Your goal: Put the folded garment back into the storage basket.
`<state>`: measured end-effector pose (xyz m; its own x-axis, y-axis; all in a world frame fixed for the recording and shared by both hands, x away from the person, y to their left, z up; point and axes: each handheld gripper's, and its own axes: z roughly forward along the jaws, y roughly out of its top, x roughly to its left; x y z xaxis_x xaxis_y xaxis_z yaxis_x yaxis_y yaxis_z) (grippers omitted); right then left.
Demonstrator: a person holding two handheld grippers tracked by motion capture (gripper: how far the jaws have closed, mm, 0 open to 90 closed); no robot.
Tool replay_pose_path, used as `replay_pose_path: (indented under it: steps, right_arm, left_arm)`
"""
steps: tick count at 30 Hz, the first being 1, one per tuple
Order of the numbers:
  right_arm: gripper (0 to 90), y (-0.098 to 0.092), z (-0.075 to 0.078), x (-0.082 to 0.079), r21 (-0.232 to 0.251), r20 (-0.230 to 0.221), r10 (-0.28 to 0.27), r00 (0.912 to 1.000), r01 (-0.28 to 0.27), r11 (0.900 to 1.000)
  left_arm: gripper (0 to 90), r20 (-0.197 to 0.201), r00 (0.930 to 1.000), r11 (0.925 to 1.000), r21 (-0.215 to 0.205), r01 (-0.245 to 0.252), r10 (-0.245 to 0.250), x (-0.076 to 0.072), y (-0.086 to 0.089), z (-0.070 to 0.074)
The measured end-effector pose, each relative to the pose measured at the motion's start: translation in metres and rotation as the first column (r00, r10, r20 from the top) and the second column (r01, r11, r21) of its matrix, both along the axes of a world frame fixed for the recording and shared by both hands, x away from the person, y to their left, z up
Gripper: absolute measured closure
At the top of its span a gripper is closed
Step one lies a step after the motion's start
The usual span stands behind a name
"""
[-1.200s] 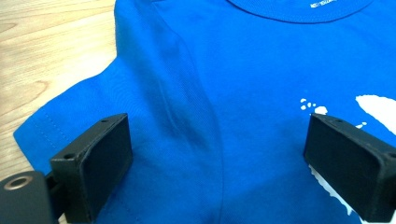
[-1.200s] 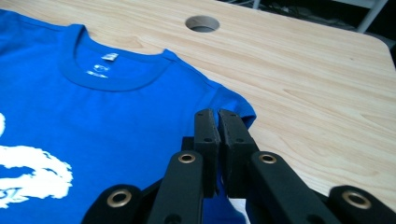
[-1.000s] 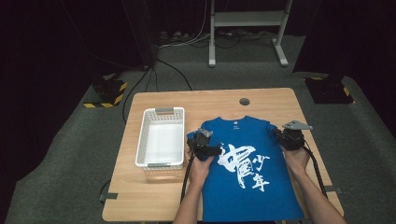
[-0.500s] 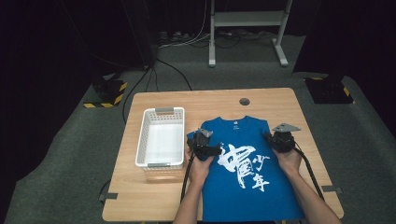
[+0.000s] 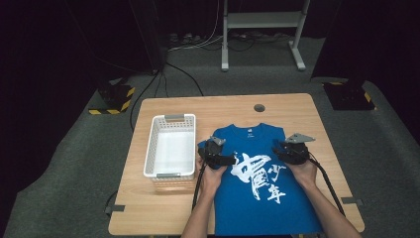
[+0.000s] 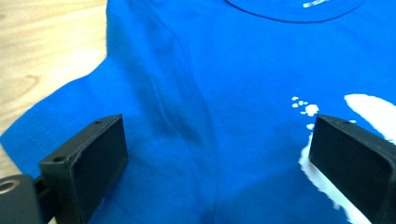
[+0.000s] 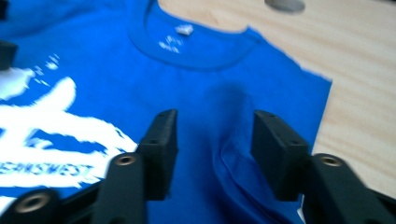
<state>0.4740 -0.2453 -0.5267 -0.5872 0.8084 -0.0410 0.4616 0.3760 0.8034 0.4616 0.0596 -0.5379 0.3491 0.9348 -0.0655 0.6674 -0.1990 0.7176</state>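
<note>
A blue T-shirt [image 5: 257,198] with white lettering lies flat on the wooden table [image 5: 223,106], collar away from the person. My left gripper [image 5: 216,148] rests over the shirt's left shoulder, its jaws wide apart on either side of smooth blue cloth [image 6: 210,93]. My right gripper [image 5: 290,148] is over the right shoulder. Its jaws have just been opening and now stand partly apart [image 7: 215,126]. A loose fold of the shirt's right edge [image 7: 238,154] lies between them, and the pads do not press on it.
A white plastic basket [image 5: 151,148] stands empty on the table left of the shirt, close to my left gripper. A round grey cable hole [image 5: 259,107] sits beyond the collar. Bare wood runs along the far edge and right of the shirt.
My right gripper has moved left, from the shirt's right edge in over the shoulder, and its jaws have parted. The left gripper has stayed where it was.
</note>
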Motion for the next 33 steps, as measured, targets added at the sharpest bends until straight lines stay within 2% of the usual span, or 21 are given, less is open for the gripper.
replay_pose_path:
  steps: [1, 4, 8, 10, 13, 14, 15, 18, 21, 23, 25, 29, 31, 33]
  right_arm:
    - [47.2, 0.001, 0.002, -0.001, 0.004, 0.016, 0.005, 0.9999, -0.005, 1.0]
    - [40.6, 0.005, 0.006, -0.003, 0.01, 0.044, 0.008, 0.999, -0.008, 1.0]
    - [35.2, 0.009, 0.0, -0.001, 0.006, 0.009, 0.001, 1.0, -0.001, 1.0]
    - [31.6, 0.012, -0.004, 0.001, -0.012, -0.01, -0.002, 0.9999, 0.001, 1.0]
    - [28.2, 0.015, -0.011, 0.004, -0.05, -0.046, -0.013, 0.9989, 0.011, 0.999]
    - [27.7, 0.015, -0.012, 0.004, -0.057, -0.055, -0.018, 0.9983, 0.015, 0.998]
    - [27.3, 0.015, -0.011, 0.005, -0.059, -0.056, -0.02, 0.9982, 0.016, 0.998]
    - [25.7, 0.009, -0.012, 0.006, -0.042, -0.081, -0.021, 0.9965, 0.018, 0.999]
    - [25.4, 0.003, -0.011, 0.004, -0.049, -0.087, -0.027, 0.9958, 0.023, 0.999]
    - [25.3, 0.0, -0.011, 0.002, -0.056, -0.08, -0.036, 0.9962, 0.032, 0.998]
    - [25.7, -0.001, -0.01, 0.0, -0.066, -0.068, -0.049, 0.9965, 0.045, 0.997]
    - [26.5, 0.008, -0.005, -0.005, -0.049, -0.017, -0.023, 0.9996, 0.022, 0.999]
    - [26.2, 0.013, -0.005, -0.004, -0.047, -0.026, -0.013, 0.9996, 0.012, 0.999]
    - [26.2, 0.016, -0.007, -0.002, -0.047, -0.045, -0.01, 0.9989, 0.008, 0.999]
  left_arm:
    - [5.2, 0.008, 1.0, 0.9999, -0.011, 0.003, -0.003, -0.001, 0.001, 0.001]
    - [6.4, 0.029, 0.9994, 0.9998, -0.006, 0.017, -0.017, -0.002, -0.001, 0.005]
    - [6.5, 0.028, 0.9992, 0.9995, 0.009, 0.029, -0.029, 0.001, -0.006, 0.009]
    - [6.9, 0.021, 0.9992, 0.9992, 0.022, 0.032, -0.033, 0.003, -0.008, 0.009]
    - [7.6, 0.005, 0.9991, 0.9967, 0.07, 0.041, -0.041, 0.006, -0.013, 0.005]
    - [8.0, -0.012, 0.9991, 0.9959, 0.08, 0.042, -0.041, 0.008, -0.014, 0.001]
    - [6.6, -0.008, 0.9991, 0.9971, 0.064, 0.041, -0.041, 0.008, -0.013, 0.0]
    - [6.6, -0.006, 0.9987, 0.9966, 0.065, 0.051, -0.051, 0.008, -0.012, 0.0]
    - [7.3, -0.02, 0.9983, 0.9961, 0.068, 0.056, -0.055, 0.007, -0.01, 0.002]
    - [6.9, -0.011, 0.9984, 0.9967, 0.059, 0.056, -0.056, 0.005, -0.009, 0.004]
    - [7.4, 0.019, 0.9984, 0.9972, 0.053, 0.052, -0.053, 0.003, -0.008, 0.007]
    - [8.2, 0.012, 0.9989, 0.9973, 0.06, 0.044, -0.045, 0.006, -0.005, 0.006]
    - [8.3, -0.009, 0.999, 0.9967, 0.068, 0.043, -0.043, 0.007, -0.005, 0.002]
    - [6.8, -0.005, 0.9991, 0.9967, 0.068, 0.043, -0.043, 0.007, -0.005, 0.0]
